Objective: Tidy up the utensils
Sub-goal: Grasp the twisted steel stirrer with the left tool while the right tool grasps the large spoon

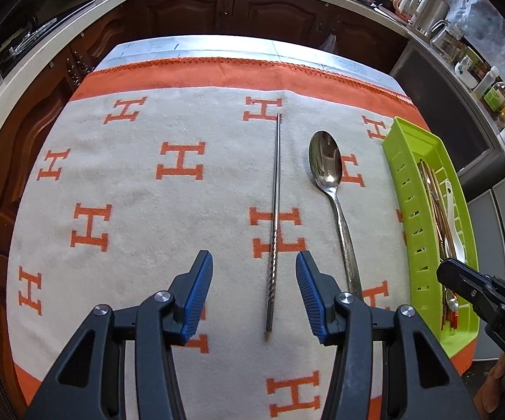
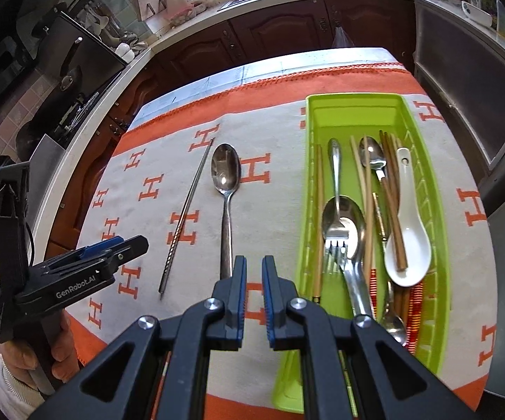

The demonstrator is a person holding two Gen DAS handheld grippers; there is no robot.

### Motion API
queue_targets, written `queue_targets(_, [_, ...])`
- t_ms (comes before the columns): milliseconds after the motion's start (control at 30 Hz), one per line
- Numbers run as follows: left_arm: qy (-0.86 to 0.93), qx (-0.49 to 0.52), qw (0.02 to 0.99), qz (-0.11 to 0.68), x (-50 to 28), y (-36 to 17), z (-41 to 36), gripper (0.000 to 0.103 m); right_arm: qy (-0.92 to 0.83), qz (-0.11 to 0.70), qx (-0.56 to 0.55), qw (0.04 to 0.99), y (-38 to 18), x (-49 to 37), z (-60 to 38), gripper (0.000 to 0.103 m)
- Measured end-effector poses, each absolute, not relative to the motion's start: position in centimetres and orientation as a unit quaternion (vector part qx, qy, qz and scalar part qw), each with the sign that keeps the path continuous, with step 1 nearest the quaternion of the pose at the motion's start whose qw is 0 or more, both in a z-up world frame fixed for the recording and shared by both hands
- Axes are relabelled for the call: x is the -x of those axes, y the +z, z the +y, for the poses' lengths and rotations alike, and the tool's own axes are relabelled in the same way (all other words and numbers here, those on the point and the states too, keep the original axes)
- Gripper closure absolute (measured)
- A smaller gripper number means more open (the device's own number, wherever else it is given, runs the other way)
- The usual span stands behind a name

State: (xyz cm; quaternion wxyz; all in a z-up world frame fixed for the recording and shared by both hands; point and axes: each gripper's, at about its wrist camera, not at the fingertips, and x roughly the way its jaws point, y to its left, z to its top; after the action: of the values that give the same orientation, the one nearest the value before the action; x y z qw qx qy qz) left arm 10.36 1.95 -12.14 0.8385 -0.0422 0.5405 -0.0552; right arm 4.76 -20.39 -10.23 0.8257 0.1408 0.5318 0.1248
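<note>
A metal chopstick lies lengthwise on the H-patterned cloth. To its right lies a steel spoon, bowl facing away. My left gripper hovers open over the chopstick's near end, which shows between the blue pads without touching them. The green slotted tray at the right holds a fork, a white ceramic spoon, metal spoons and wooden chopsticks. My right gripper is shut and empty, above the cloth between the loose spoon's handle and the tray.
The cloth covers a table whose edges drop off on the left and far sides. Dark wooden cabinets and a counter curve around behind. Jars and bottles crowd a shelf at the right. A person's hand grips the left tool.
</note>
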Motion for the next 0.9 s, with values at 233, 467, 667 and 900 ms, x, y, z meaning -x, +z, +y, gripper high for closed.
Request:
queue_targets(233, [-0.074,0.008,0.841,0.537,-12.9,-14.2,0.5,0.057,0.135,0.537,-0.145,0.82,-11.4,-6.4,-18.5,0.094])
queue_targets(467, [-0.084,-0.023,0.833,0.546,-14.1,-16.3,-1.5,0.081,0.143,0.535,-0.148,0.82,-11.6,-7.6,-18.0,0.094])
queue_targets(667, [-0.076,-0.035,0.846,0.527,-14.2,-16.5,-1.6,0.094,0.147,0.535,-0.149,0.819,-11.9,-8.2,-17.7,0.094])
queue_targets(900, [-0.062,-0.013,0.852,0.52,-14.2,-16.3,0.6,0.1,0.155,0.549,-0.159,0.806,-12.9,-9.4,-17.2,0.094])
